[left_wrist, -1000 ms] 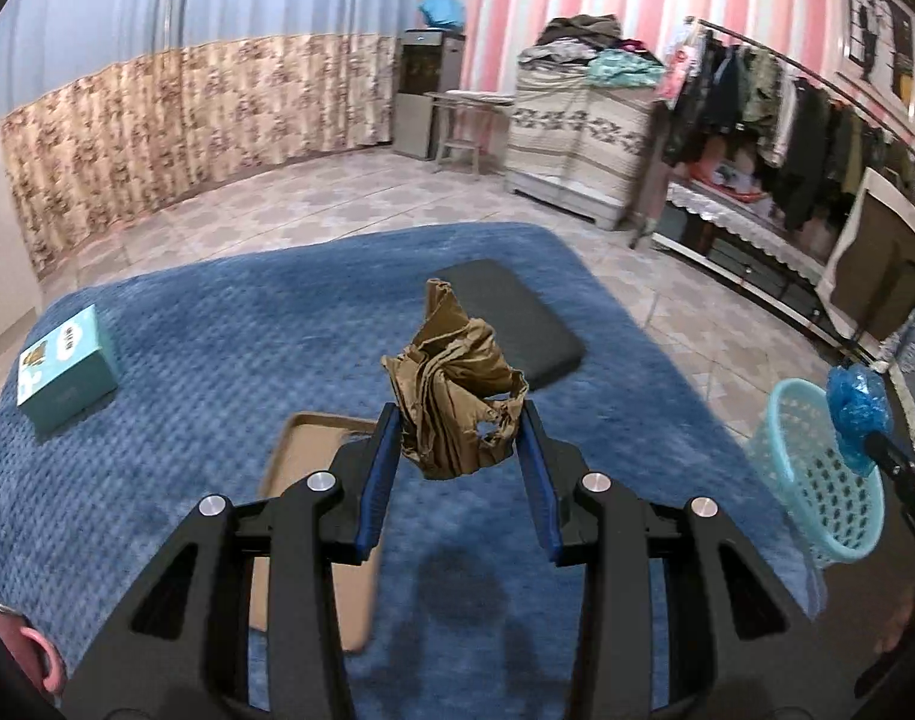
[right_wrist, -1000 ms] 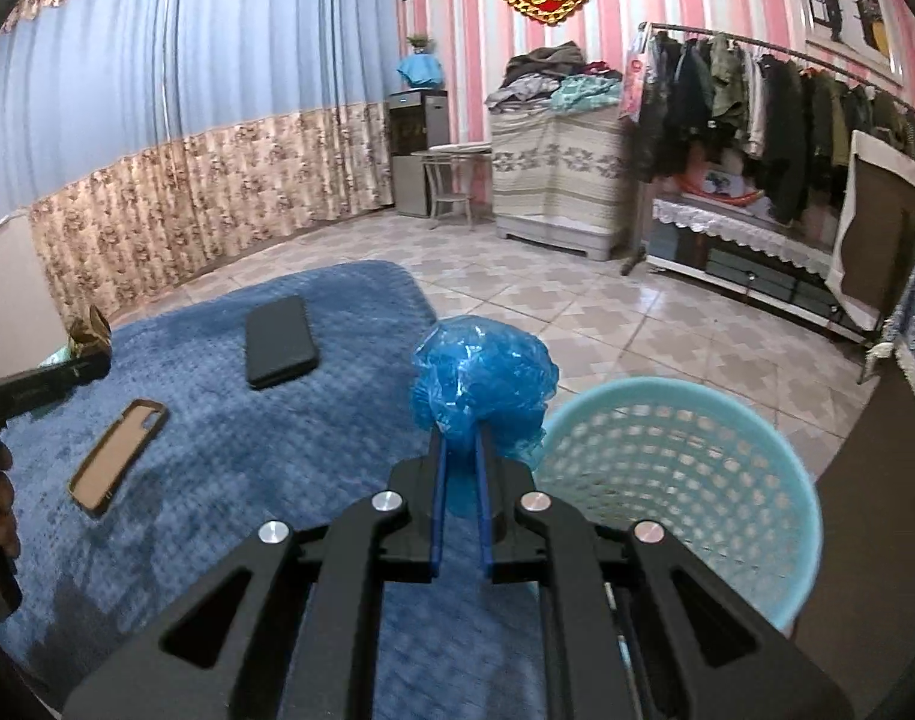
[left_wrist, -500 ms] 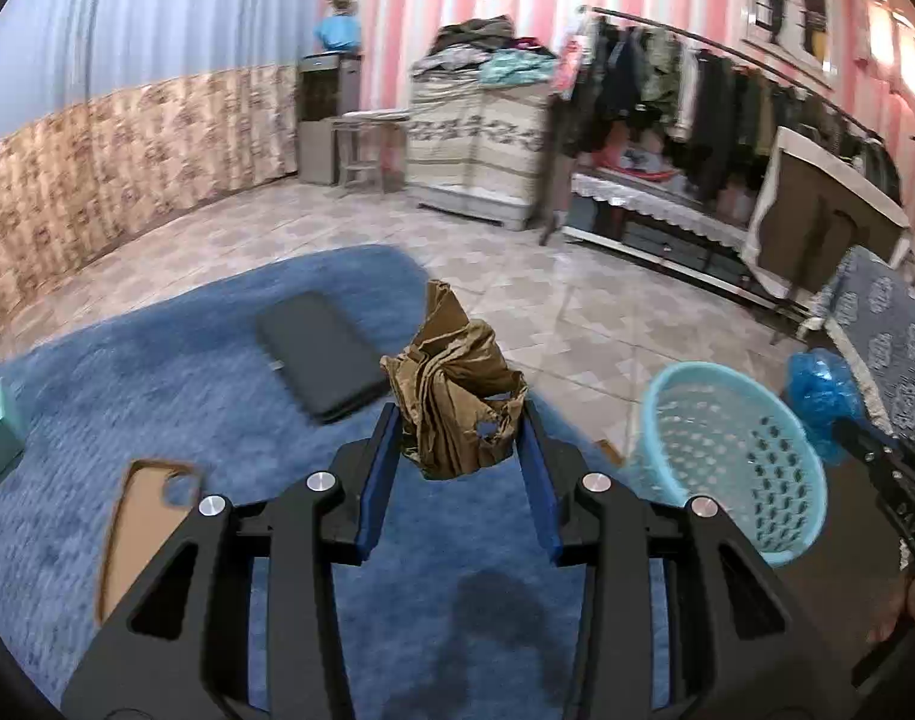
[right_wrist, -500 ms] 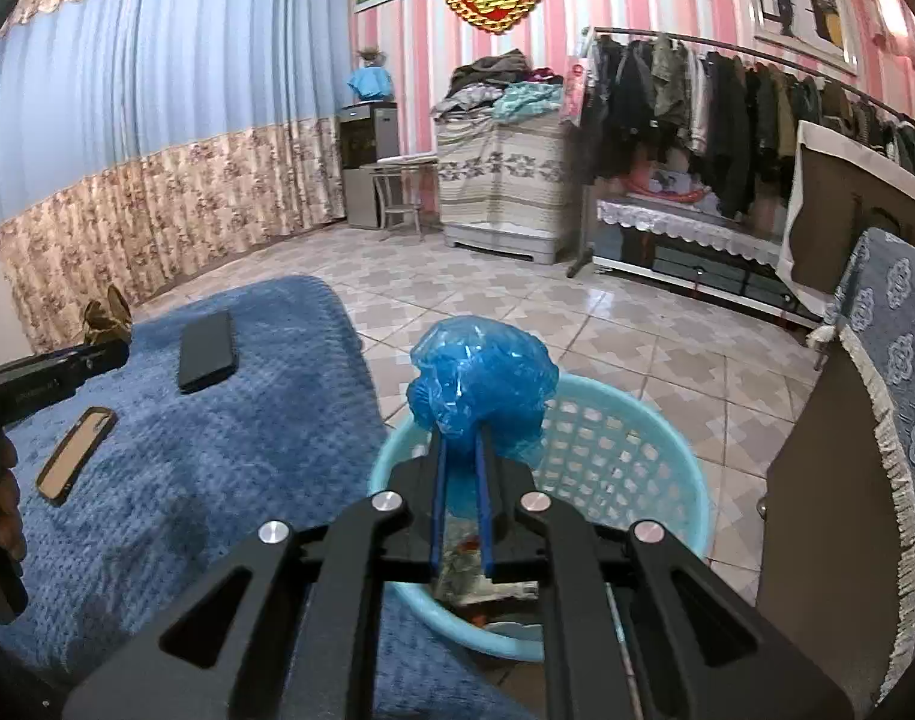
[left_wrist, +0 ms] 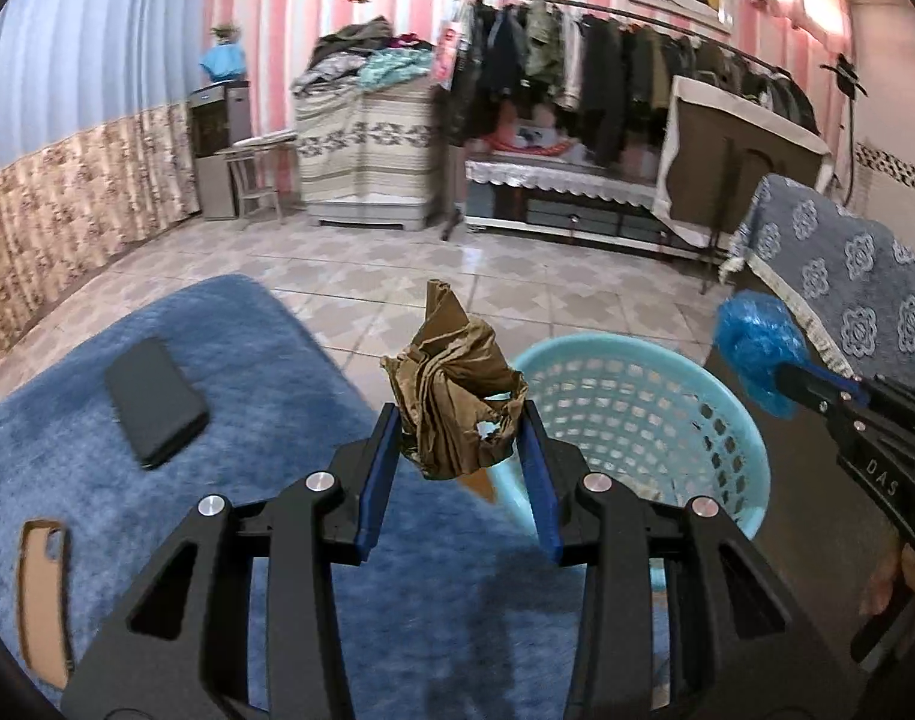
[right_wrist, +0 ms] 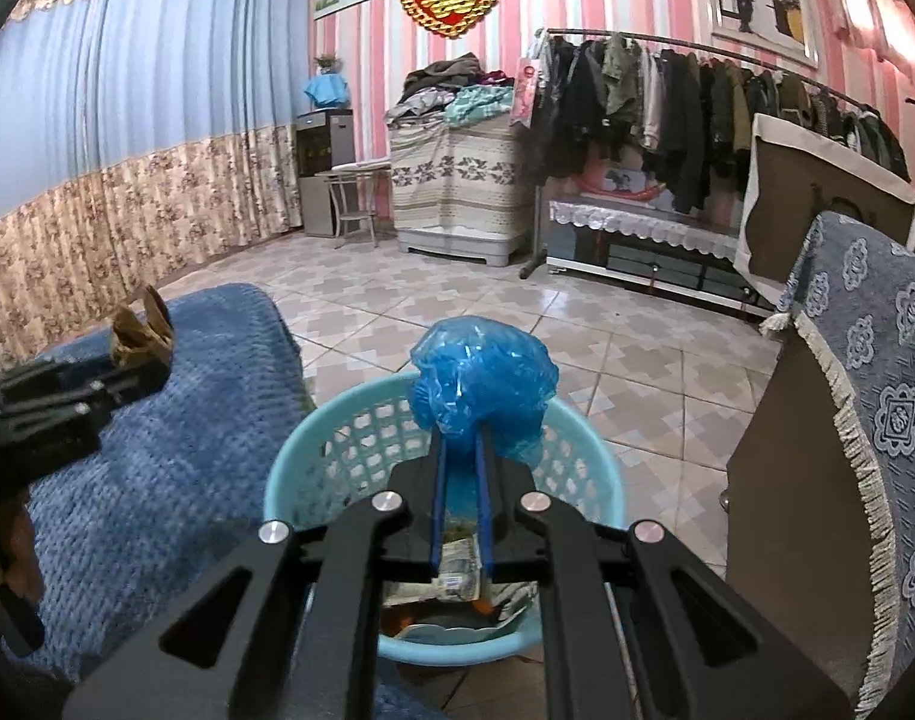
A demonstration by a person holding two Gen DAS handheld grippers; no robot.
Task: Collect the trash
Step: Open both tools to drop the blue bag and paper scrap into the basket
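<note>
Blue crumpled plastic (right_wrist: 484, 381) is sitting pinched between the nearly closed pads of the right tool (right_wrist: 460, 456), and in the right wrist view that wad is hanging directly over the open mouth of the light blue basket (right_wrist: 601, 468). The basket is standing on the tiled floor (right_wrist: 607, 330), just off the edge of the blue blanket (right_wrist: 175, 450). Paper waste is already lying in its bottom, though what the pieces are is hard to tell.

Brown crumpled paper (left_wrist: 451, 402) is being held by the left tool (left_wrist: 460, 438), its pads part-spread and pressing on both sides of the wad. In the left wrist view the basket is lying ahead and to the right of this tool, whose load is hanging over the blanket's edge, at the basket's near rim and seemingly not yet above the opening.

Judgement: the right hand is the nearer and is placed to release first; the left needs to travel further right.

A dark phone (left_wrist: 154, 399) and a brown phone case (left_wrist: 43, 594) are lying on the blanket, well apart from the basket.
</note>
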